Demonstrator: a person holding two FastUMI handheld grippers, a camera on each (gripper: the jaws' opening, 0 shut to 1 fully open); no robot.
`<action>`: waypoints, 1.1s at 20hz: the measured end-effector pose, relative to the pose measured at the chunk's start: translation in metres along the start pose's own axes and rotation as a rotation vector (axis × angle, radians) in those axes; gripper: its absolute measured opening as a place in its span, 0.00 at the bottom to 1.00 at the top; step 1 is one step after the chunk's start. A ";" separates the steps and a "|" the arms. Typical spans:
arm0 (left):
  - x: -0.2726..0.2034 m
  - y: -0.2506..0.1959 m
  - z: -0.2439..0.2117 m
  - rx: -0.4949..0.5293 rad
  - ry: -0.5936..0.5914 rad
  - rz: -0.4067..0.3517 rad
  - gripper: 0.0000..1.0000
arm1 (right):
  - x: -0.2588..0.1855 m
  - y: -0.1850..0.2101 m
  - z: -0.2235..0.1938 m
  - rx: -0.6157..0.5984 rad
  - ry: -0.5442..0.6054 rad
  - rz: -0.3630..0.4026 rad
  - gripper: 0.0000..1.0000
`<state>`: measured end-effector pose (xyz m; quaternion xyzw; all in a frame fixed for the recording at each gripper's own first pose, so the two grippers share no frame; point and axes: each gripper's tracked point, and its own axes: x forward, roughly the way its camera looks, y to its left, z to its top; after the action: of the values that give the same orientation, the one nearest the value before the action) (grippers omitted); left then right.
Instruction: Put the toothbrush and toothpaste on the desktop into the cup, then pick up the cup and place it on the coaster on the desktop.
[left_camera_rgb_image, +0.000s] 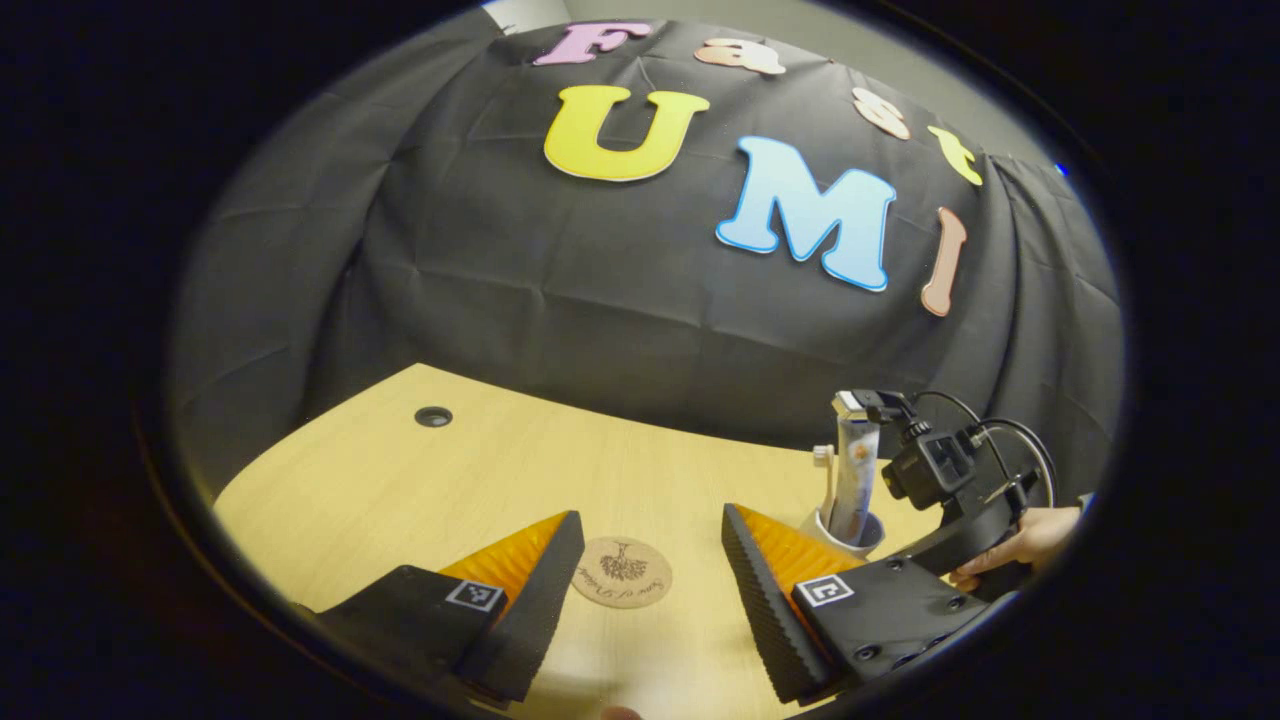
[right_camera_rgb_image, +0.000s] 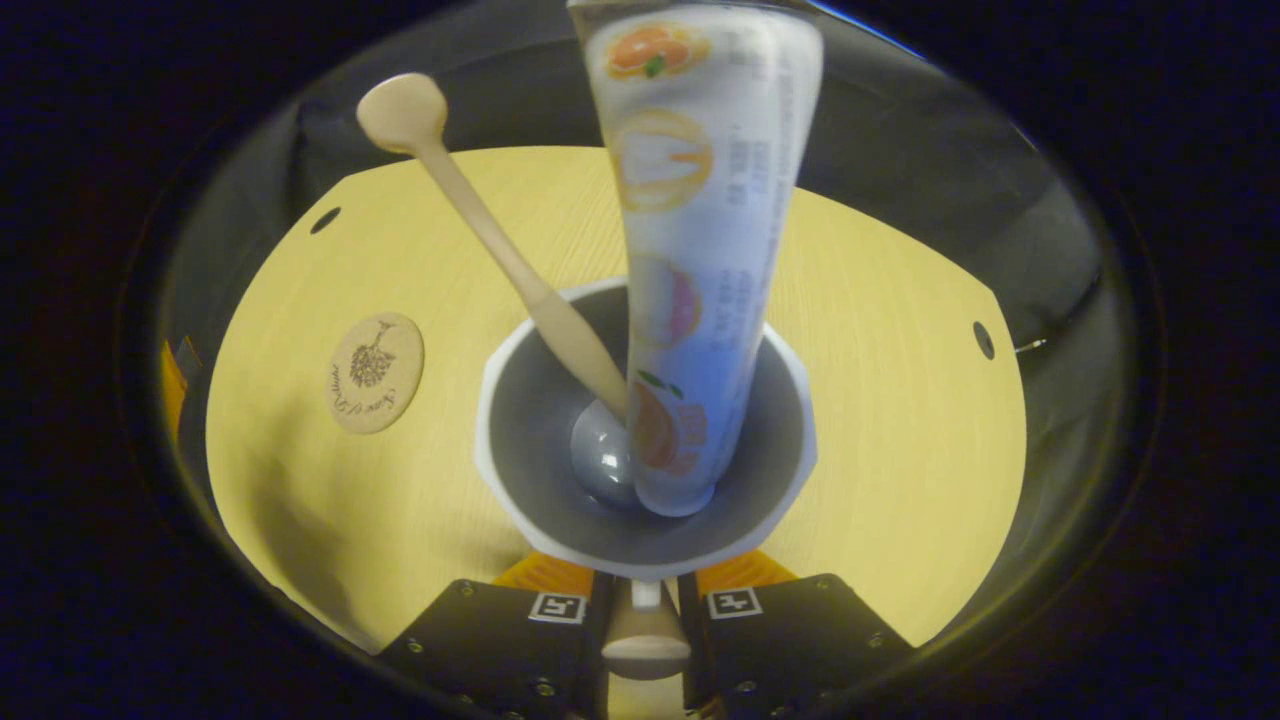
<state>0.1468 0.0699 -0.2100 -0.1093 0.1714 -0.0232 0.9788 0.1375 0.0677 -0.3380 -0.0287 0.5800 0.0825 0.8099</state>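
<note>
A white cup (right_camera_rgb_image: 520, 420) with a grey inside stands close in front in the right gripper view. In it lean a pale toothbrush (right_camera_rgb_image: 500, 240), head up, and a tall toothpaste tube (right_camera_rgb_image: 700, 250). My right gripper (right_camera_rgb_image: 640, 585) is shut on the cup's handle (right_camera_rgb_image: 645, 640), which sits between its fingers. The round cork coaster (right_camera_rgb_image: 376, 372) lies on the desk to the cup's left. In the left gripper view my left gripper (left_camera_rgb_image: 650, 515) is open above the coaster (left_camera_rgb_image: 622, 572). To its right are the cup (left_camera_rgb_image: 820, 528), the tube (left_camera_rgb_image: 858, 480) and the toothbrush (left_camera_rgb_image: 826, 475).
The wooden desk (left_camera_rgb_image: 400, 480) has round cable holes (left_camera_rgb_image: 433, 416) (right_camera_rgb_image: 984, 340) near its back edge. A black cloth wall (left_camera_rgb_image: 600, 300) rises behind it. A hand (left_camera_rgb_image: 1030, 540) holds the right gripper's body (left_camera_rgb_image: 960, 530) at the right of the left gripper view.
</note>
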 end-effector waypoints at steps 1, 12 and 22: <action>0.000 0.003 0.001 -0.002 -0.002 0.005 0.90 | -0.003 0.003 0.002 -0.005 -0.008 0.006 0.29; -0.036 0.063 -0.006 -0.041 0.017 0.064 0.91 | -0.038 0.071 0.024 -0.104 -0.047 0.095 0.28; -0.050 0.098 -0.013 -0.066 0.042 0.068 0.90 | -0.039 0.063 0.020 -0.148 0.005 0.149 0.28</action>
<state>0.0965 0.1671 -0.2270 -0.1350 0.1964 0.0134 0.9711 0.1334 0.1290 -0.2912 -0.0456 0.5746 0.1851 0.7959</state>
